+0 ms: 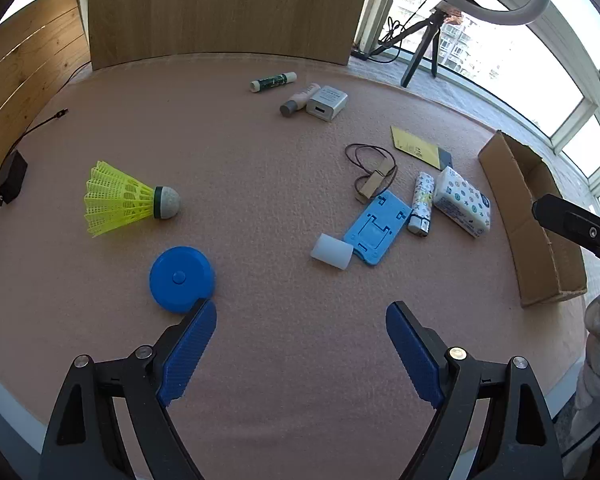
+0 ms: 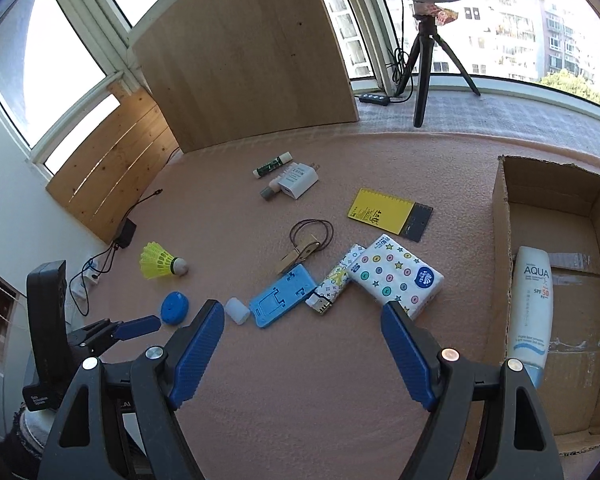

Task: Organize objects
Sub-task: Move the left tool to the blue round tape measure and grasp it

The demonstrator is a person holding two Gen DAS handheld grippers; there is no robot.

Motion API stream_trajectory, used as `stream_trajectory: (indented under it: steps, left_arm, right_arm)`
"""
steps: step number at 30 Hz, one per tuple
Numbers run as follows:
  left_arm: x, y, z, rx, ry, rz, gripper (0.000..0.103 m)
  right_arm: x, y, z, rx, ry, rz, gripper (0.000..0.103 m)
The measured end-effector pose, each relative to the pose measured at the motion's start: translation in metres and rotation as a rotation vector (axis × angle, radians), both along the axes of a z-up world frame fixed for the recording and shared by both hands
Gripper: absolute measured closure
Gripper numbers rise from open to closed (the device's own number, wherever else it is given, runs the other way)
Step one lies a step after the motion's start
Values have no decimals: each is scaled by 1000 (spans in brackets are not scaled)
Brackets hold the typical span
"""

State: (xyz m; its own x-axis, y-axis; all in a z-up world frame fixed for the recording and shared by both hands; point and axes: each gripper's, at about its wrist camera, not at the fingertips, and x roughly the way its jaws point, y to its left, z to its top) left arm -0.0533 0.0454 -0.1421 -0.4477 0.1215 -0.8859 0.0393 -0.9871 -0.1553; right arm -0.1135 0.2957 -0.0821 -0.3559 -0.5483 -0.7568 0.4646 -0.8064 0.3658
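Note:
My left gripper (image 1: 300,312) hangs open over bare pink mat, nothing between its blue pads; a blue round disc (image 1: 181,279) lies just beyond its left fingertip and a yellow shuttlecock (image 1: 126,204) farther left. My right gripper (image 2: 302,312) is open too, empty, above the mat before a cluster: blue phone stand (image 2: 282,300), white cap (image 2: 237,310), patterned lighter (image 2: 334,284), tissue pack (image 2: 398,280). A cardboard box (image 2: 500,240) at the right holds a white sunscreen tube (image 2: 530,312). The left gripper's finger (image 2: 136,327) shows in the right wrist view.
Farther back lie a yellow notepad (image 2: 384,214), a cord with a clip (image 2: 310,240), a white charger (image 2: 298,180), a small bottle (image 2: 271,190) and a glue stick (image 2: 271,165). A wooden board (image 2: 244,52) and a ring-light tripod (image 2: 424,64) stand behind. A black adapter (image 1: 10,178) sits left.

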Motion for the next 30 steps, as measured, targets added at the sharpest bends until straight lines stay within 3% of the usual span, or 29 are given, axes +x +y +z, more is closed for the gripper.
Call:
stream_trajectory:
  steps: [4, 8, 17, 25, 30]
  left_arm:
    - [5, -31, -10, -9, -12, 58, 14]
    - [10, -54, -22, 0, -29, 93, 14]
    - [8, -83, -39, 28, -40, 118, 21]
    - [-2, -92, -48, 41, -46, 102, 21]
    - [-9, -94, -52, 43, -41, 92, 21]
  right_arm:
    - [5, -36, -8, 49, 12, 98, 27]
    - [10, -75, -21, 113, 11, 201, 44]
    - [7, -144, -61, 234, -25, 333, 58]
    - [3, -175, -83, 309, -41, 375, 60]
    - [3, -173, -86, 332, -43, 365, 60]
